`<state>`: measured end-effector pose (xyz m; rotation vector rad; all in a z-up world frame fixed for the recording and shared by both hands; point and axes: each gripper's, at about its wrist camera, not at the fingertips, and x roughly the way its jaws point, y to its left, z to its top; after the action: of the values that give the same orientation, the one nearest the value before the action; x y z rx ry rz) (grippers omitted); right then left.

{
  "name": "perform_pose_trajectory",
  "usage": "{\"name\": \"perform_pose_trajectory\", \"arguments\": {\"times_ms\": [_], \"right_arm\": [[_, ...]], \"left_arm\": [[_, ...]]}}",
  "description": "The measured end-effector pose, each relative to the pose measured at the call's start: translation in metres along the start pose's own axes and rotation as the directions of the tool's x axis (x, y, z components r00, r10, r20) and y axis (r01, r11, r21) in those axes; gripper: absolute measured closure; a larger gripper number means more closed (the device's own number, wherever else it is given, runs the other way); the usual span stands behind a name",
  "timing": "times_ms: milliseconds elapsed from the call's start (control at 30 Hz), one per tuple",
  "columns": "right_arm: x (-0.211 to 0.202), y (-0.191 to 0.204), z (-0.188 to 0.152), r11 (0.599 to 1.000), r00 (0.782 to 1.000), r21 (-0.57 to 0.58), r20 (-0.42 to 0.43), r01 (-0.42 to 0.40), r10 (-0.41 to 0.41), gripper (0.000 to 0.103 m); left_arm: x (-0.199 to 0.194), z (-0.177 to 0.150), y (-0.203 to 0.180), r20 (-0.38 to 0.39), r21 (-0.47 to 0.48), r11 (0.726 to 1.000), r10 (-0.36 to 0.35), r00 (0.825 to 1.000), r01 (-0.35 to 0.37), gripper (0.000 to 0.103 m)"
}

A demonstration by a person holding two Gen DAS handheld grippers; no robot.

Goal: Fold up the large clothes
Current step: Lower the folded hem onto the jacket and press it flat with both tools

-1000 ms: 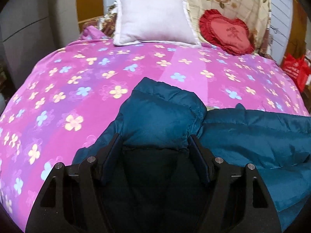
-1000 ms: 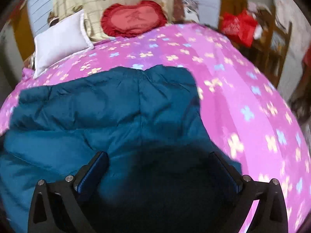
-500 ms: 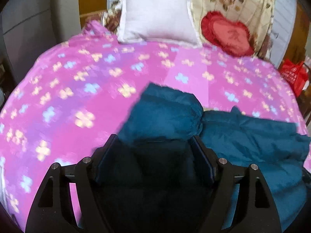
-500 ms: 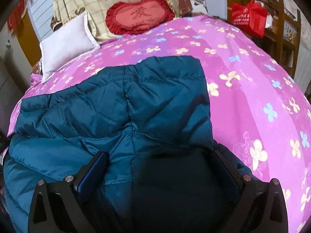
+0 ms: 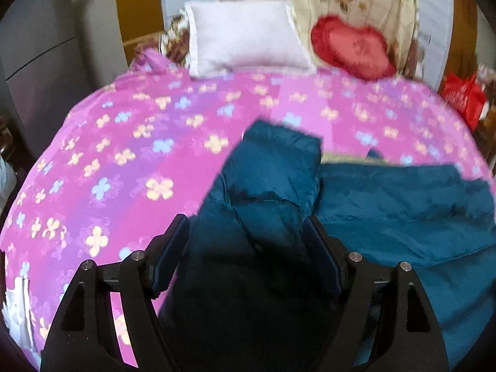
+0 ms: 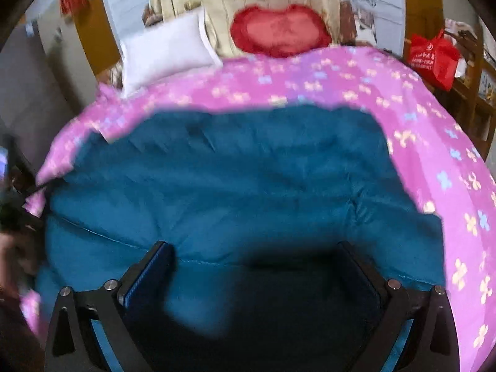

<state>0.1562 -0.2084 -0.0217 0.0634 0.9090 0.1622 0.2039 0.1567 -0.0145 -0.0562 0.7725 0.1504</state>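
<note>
A teal puffer jacket (image 5: 403, 204) lies on a pink flowered bedspread (image 5: 124, 155). One sleeve (image 5: 272, 167) is folded up toward the pillows, beside the body. My left gripper (image 5: 245, 221) hangs over the near end of that sleeve with its jaws wide. The puffy fabric fills the gap between them, but I see no pinch. In the right wrist view the jacket (image 6: 248, 170) spreads broad and flat. My right gripper (image 6: 252, 246) stands open just above its near part, with only shadowed fabric below.
A white pillow (image 5: 245, 37) and a red heart cushion (image 5: 353, 46) lean at the head of the bed. A red bag (image 6: 431, 55) sits on wooden furniture at the right. A person's hand (image 6: 12, 254) shows blurred at the left edge. Grey cabinets stand left of the bed.
My left gripper has drawn back and up from the sleeve, its jaws a little wider. My right gripper has swept left across the jacket, so more of the body shows.
</note>
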Motion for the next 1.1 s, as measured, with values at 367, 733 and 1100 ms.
{"name": "perform_pose_trajectory", "arguments": {"times_ms": [367, 733, 1100], "right_arm": [[-0.063, -0.014, -0.025, 0.997, 0.979, 0.071, 0.203, 0.019, -0.034, 0.000], [-0.037, -0.038, -0.062, 0.995, 0.994, 0.097, 0.110, 0.005, -0.016, 0.000], [-0.048, -0.034, -0.072, 0.995, 0.989, 0.091, 0.136, 0.042, -0.054, 0.000]], "left_arm": [[-0.074, -0.044, -0.053, 0.030, 0.098, 0.976, -0.201, 0.979, 0.197, 0.027], [-0.044, -0.078, -0.093, -0.101, 0.056, 0.971, -0.228, 0.969, 0.234, 0.013], [-0.049, -0.093, -0.097, -0.067, 0.069, 0.980, -0.181, 0.981, 0.185, 0.009]]}}
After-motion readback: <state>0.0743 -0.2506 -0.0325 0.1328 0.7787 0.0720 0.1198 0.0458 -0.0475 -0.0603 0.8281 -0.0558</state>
